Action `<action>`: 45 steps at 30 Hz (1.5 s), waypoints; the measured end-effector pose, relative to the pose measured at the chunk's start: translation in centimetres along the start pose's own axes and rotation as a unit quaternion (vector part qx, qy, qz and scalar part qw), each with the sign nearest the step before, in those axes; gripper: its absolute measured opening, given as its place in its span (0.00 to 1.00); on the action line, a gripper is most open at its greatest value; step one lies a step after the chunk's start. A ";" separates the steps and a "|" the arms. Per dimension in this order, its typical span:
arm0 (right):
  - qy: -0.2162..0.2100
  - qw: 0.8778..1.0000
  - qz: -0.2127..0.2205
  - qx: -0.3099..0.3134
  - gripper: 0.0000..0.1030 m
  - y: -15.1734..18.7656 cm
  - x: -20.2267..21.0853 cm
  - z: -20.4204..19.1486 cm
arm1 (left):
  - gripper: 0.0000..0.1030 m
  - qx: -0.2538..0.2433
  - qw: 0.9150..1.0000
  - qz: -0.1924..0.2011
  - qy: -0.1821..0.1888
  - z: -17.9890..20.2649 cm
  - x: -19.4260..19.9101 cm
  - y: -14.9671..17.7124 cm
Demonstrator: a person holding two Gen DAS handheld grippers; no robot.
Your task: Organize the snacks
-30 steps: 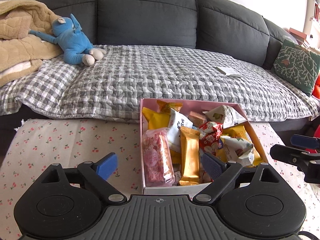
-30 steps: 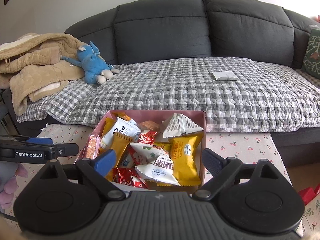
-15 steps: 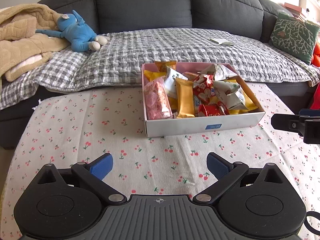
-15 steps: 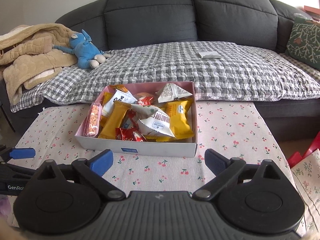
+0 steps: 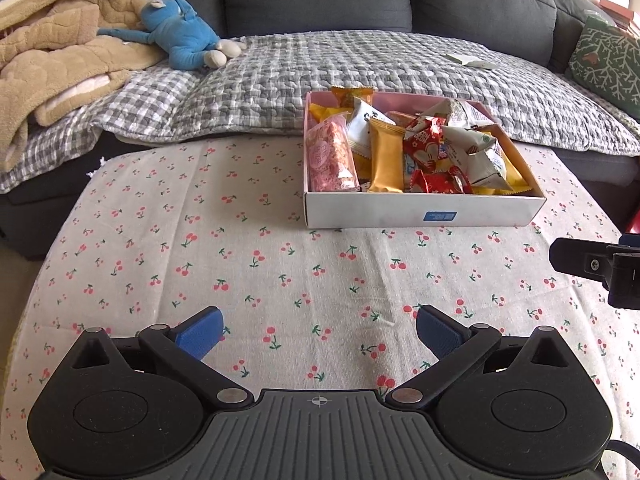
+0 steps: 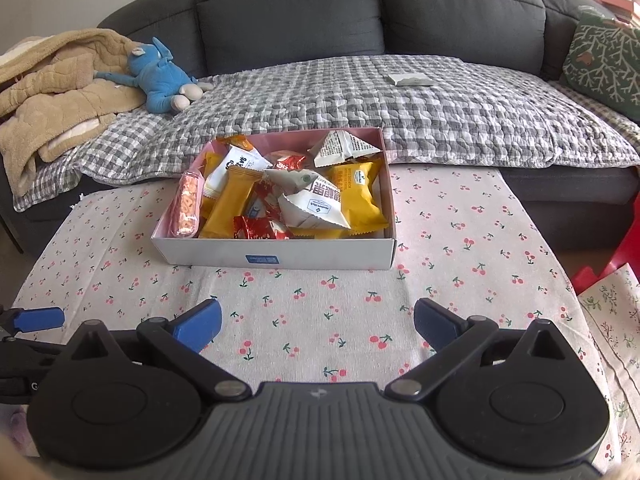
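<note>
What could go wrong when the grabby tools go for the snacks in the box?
1. The snacks lie heaped on each other in the box, so grabbing one packet might drag a neighbour out.
2. The puffy white packet could get crushed if squeezed hard.
3. The right tool, its jaws opening with nothing between them, might nudge the light box or wrinkle the tablecloth.

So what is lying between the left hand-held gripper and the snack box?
Nothing: in the left wrist view, only bare cherry-print tablecloth lies between the left hand-held gripper and the snack box.
</note>
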State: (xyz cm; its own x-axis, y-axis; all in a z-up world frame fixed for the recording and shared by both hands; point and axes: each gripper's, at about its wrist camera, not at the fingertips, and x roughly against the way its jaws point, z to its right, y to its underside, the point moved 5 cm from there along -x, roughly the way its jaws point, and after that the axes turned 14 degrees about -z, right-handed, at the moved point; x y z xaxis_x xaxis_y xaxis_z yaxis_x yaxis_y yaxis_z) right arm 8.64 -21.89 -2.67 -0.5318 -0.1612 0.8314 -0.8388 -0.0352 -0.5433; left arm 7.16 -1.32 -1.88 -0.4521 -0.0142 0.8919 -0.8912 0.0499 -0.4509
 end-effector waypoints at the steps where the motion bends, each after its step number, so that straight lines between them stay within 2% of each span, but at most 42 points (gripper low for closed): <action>1: 0.004 1.000 0.002 0.002 0.99 0.0 0.0 -0.1 | 1.00 0.002 1.000 -0.002 -0.003 0.0 0.0 0.1; 5: 0.019 1.000 0.006 0.003 1.00 0.1 0.1 0.0 | 1.00 0.013 1.000 -0.001 0.002 -0.3 0.4 0.2; 10: 0.016 1.000 0.002 -0.007 1.00 0.3 0.4 -0.1 | 1.00 0.028 1.000 0.007 0.002 -0.5 1.3 0.3; 15: 0.029 1.000 0.009 0.003 1.00 0.3 0.6 -0.4 | 1.00 0.022 1.000 0.015 -0.012 -0.4 1.7 0.3; 45: 0.027 1.000 -0.004 0.014 1.00 0.6 0.2 -0.9 | 1.00 0.018 1.000 0.011 -0.006 -0.1 1.5 0.6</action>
State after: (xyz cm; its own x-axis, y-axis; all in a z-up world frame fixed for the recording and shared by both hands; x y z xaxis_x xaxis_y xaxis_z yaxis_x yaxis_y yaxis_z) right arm 7.89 -21.09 -2.69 -0.5318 -0.1072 0.8400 -0.8396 -0.0631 -0.5396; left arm 5.93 -1.20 -0.78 -0.4711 -0.0255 0.8817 -0.8821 0.0134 -0.4709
